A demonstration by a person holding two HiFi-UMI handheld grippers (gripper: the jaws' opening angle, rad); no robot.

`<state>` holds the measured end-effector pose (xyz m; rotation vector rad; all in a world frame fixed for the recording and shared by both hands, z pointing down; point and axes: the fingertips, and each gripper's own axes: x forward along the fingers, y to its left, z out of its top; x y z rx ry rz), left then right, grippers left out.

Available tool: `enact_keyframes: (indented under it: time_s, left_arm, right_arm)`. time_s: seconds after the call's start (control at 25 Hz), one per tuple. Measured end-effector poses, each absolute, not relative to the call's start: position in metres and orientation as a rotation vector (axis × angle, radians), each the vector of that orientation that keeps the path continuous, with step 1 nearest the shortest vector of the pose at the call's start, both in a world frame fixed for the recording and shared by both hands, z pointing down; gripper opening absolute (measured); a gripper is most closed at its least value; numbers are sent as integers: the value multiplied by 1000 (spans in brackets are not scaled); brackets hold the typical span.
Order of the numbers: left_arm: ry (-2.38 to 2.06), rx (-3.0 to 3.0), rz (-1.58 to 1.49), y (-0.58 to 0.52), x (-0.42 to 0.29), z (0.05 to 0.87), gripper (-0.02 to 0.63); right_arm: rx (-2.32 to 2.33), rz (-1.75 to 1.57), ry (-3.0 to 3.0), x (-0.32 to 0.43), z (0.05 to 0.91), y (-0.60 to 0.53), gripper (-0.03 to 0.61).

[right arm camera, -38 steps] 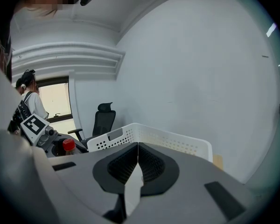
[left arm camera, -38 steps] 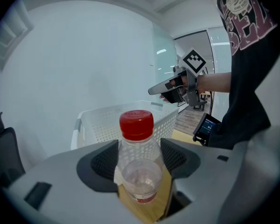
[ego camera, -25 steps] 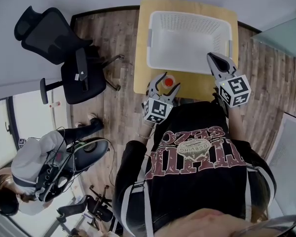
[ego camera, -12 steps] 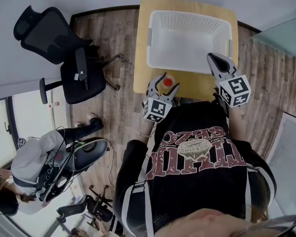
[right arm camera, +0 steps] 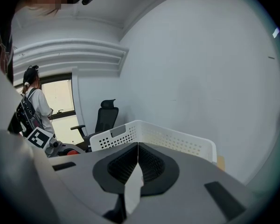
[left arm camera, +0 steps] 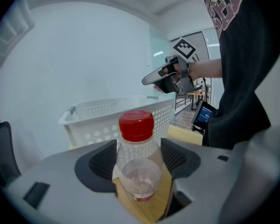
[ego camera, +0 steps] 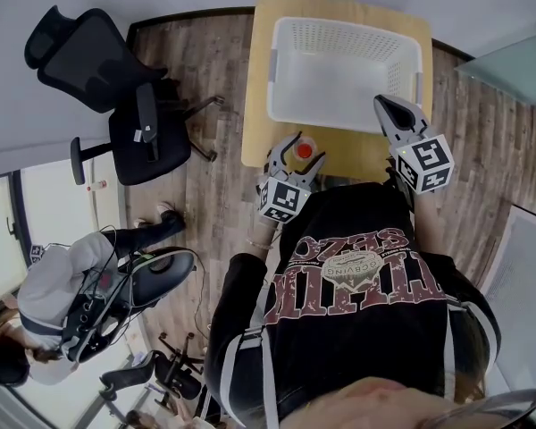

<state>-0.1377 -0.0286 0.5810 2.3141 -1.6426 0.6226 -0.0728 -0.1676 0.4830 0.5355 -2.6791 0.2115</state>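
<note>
While snug on bottle [left arm camera: 137,146], left hand-held gripper [ego camera: 302,150] beside basket [left arm camera: 98,120].

I see even, cool indoor light in all three views, with only soft shadows. Both gripper views bow hard at the edges and fade to black corners. The window [right arm camera: 56,99] burns out pale in the right gripper view. Up close, the bottle [left arm camera: 136,164] stays sharp; the far wall [left arm camera: 74,64] looks hazy and bluish

Red-capped bottle [left arm camera: 136,160]; white basket [ego camera: 341,77]
</note>
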Motion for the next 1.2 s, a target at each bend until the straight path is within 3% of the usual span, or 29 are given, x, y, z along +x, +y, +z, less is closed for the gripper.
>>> enact_keyframes:
  time_s: [1.2]
  left_arm:
    - [-1560,2310,474,-25,-133,567,348]
  right_arm:
    - [513,227,-2688,-78,487,-173,18]
